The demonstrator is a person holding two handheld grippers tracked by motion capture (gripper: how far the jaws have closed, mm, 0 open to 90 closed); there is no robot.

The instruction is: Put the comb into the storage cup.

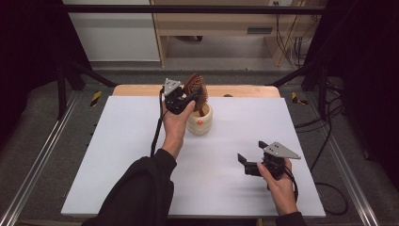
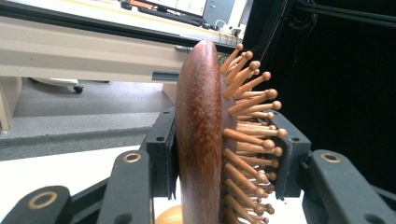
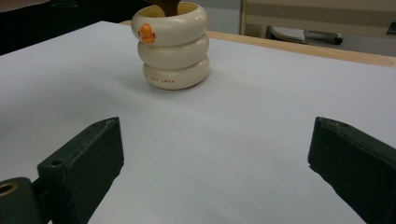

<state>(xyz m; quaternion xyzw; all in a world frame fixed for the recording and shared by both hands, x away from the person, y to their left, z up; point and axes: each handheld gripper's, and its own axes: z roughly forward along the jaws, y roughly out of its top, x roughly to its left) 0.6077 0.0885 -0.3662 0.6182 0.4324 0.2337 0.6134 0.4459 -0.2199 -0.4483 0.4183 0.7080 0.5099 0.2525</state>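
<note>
The white rectangular surface (image 1: 141, 179) carries a cream ribbed ceramic cup (image 1: 199, 122) near the middle of its far edge. The left claw (image 1: 187, 100) is clamped on a brown wooden hairbrush (image 1: 196, 89), held above the cup. The right claw (image 1: 249, 157) rests near the front right corner, jaws apart.

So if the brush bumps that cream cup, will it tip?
Possibly. The cup is taller than its base is wide, and the brush handle inside could lever it. Its flat bottom on the table and chunky stacked rings probably resist light nudges.
</note>
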